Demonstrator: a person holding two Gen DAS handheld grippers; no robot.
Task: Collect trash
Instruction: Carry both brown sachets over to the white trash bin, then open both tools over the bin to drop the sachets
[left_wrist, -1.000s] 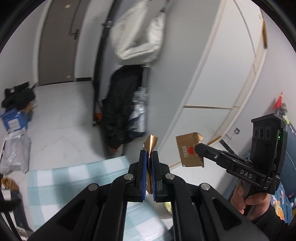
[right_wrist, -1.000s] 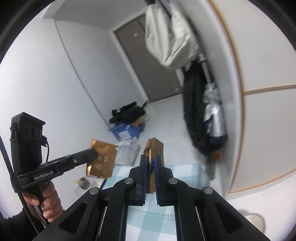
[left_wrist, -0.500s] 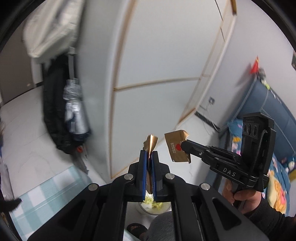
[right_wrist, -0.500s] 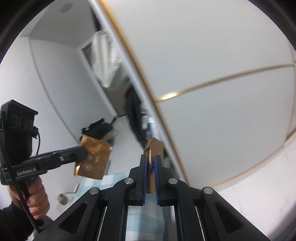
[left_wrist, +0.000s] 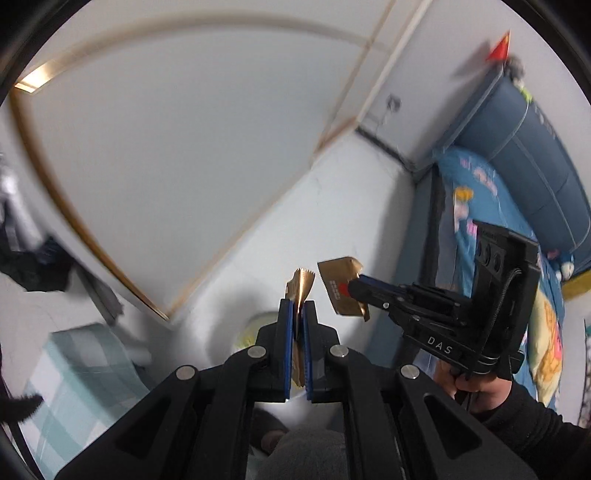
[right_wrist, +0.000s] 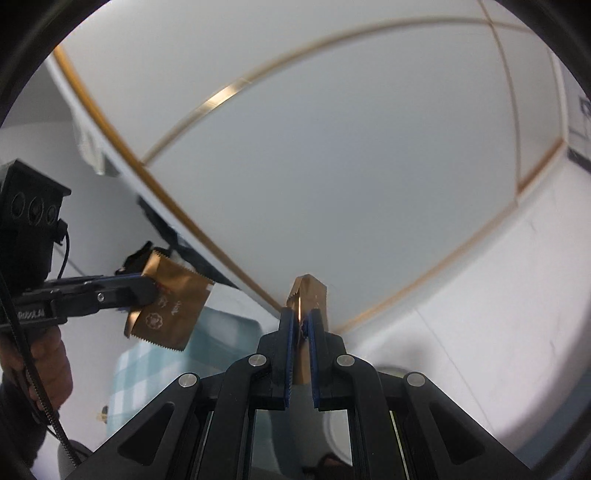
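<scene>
My left gripper (left_wrist: 298, 306) is shut on a crumpled gold foil wrapper (left_wrist: 301, 286) that sticks up between its blue pads. To its right, the right gripper (left_wrist: 356, 290) pinches a second gold wrapper with a red mark (left_wrist: 338, 291). In the right wrist view, the right gripper (right_wrist: 301, 317) is shut on that gold wrapper (right_wrist: 310, 295). The left gripper (right_wrist: 149, 291) comes in from the left there, holding its printed gold wrapper (right_wrist: 170, 310). Below the left fingers, a pale round bin (left_wrist: 251, 328) with yellowish contents shows, partly hidden.
A white wardrobe door with gold trim (left_wrist: 166, 166) fills the background in both views. A blue-checked cloth (left_wrist: 81, 373) lies low on the left. A bed with a blue cartoon sheet (left_wrist: 476, 206) and padded blue headboard (left_wrist: 532, 140) is at the right. A hand (left_wrist: 480, 391) grips the right tool.
Both views have swung away from the doorway and hanging coats toward the wardrobe door and tipped down toward the floor. The bin has come into sight. Both wrappers stay pinched.
</scene>
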